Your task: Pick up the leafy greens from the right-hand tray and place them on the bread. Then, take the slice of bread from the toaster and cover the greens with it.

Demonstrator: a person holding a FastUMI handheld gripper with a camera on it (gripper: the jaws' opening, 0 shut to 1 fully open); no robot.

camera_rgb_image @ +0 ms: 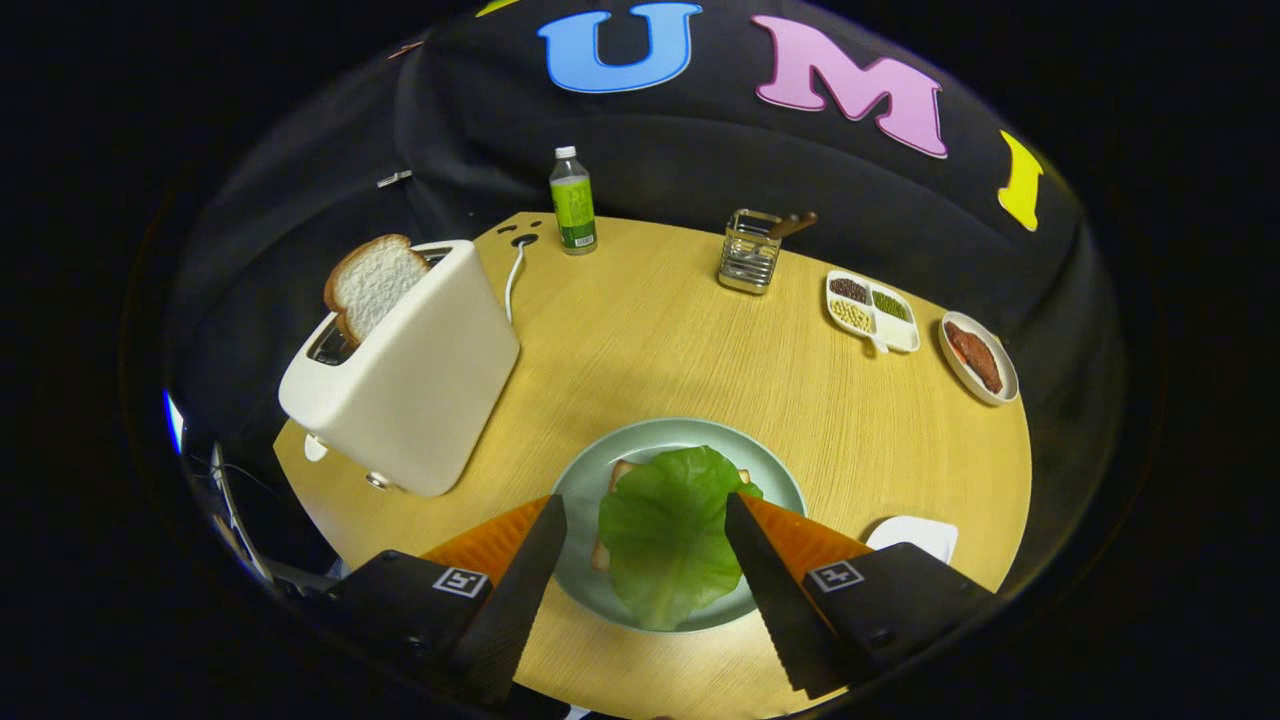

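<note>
A green leaf (668,535) lies on a slice of bread (620,475) on the pale green plate (600,590), covering most of the bread so that just its edges peek out. My gripper (645,510) hangs above the plate, open, with the leaf seen between the two fingers and neither finger pressing on it. To the left stands a cream toaster (410,375) with a slice of white bread (372,283) sticking up out of its slot.
On the round wooden table (680,340): a green-labelled bottle (573,200) and a metal utensil holder (752,250) at the back, a divided dish of beans (872,310) and a plate with meat (978,357) at the right, a white tray (915,535) beside the right finger.
</note>
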